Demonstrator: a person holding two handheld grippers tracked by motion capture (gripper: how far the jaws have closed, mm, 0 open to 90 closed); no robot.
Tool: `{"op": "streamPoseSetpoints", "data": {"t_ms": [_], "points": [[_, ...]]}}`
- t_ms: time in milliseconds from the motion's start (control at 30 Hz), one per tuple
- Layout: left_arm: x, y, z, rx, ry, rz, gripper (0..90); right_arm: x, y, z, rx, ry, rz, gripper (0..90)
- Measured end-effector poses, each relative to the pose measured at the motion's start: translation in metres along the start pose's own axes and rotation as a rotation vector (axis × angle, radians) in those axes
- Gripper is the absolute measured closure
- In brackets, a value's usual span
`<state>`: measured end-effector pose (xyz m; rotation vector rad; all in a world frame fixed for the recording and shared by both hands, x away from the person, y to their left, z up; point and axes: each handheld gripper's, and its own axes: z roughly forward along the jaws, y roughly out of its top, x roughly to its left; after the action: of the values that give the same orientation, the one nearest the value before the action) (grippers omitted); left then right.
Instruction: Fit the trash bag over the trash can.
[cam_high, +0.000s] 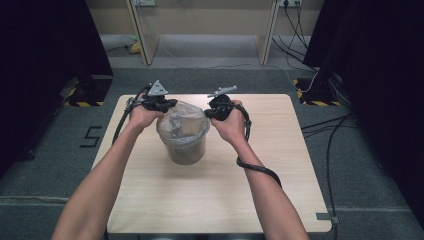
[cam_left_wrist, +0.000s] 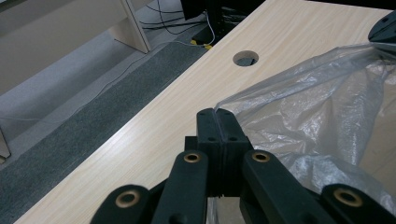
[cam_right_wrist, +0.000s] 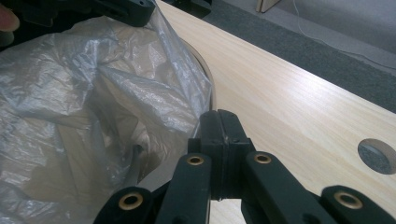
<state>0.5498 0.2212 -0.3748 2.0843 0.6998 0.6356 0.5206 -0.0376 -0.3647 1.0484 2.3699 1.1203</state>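
Note:
A round tan bin (cam_high: 187, 152) stands mid-table, lined with a thin clear plastic bag (cam_high: 181, 122). At the bin's far left rim, my left gripper (cam_high: 170, 104) is shut on the bag's edge; in the left gripper view its jaws (cam_left_wrist: 217, 116) meet with the film (cam_left_wrist: 317, 107) stretching away from their tips. On the far right rim, my right gripper (cam_high: 210, 112) is likewise shut on the bag's edge. In the right gripper view its jaws (cam_right_wrist: 219, 116) pinch the film (cam_right_wrist: 70, 84) just beside the bin's rim (cam_right_wrist: 212, 88). The bag's mouth is pulled between both grippers.
The light wooden table (cam_high: 215, 195) has a round cable hole (cam_left_wrist: 245, 58) near its far edge. Grey carpet surrounds it, with cables (cam_high: 330, 145) on the floor at right. A wooden desk frame (cam_high: 145, 45) stands behind, and black curtains hang on both sides.

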Motion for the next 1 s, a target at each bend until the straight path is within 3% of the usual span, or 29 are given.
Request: {"op": "streamPoseSetpoints", "data": {"t_ms": [300,533,767,1000], "points": [[-0.001,0.001,-0.001,-0.009,-0.007,0.022,78.8,-0.003,-0.007,0.005,0.010,-0.002,0.008,90.0],[0.000,0.000,-0.004,-0.011,-0.004,0.013,71.5,-0.004,-0.010,0.006,0.016,0.009,0.016,90.0],[0.002,0.000,-0.013,-0.017,-0.016,0.001,68.2,-0.007,-0.011,0.000,0.017,-0.007,0.028,79.2],[0.002,-0.003,-0.025,-0.008,-0.027,0.010,66.9,-0.008,-0.015,-0.007,0.015,-0.012,0.029,75.9]]}}
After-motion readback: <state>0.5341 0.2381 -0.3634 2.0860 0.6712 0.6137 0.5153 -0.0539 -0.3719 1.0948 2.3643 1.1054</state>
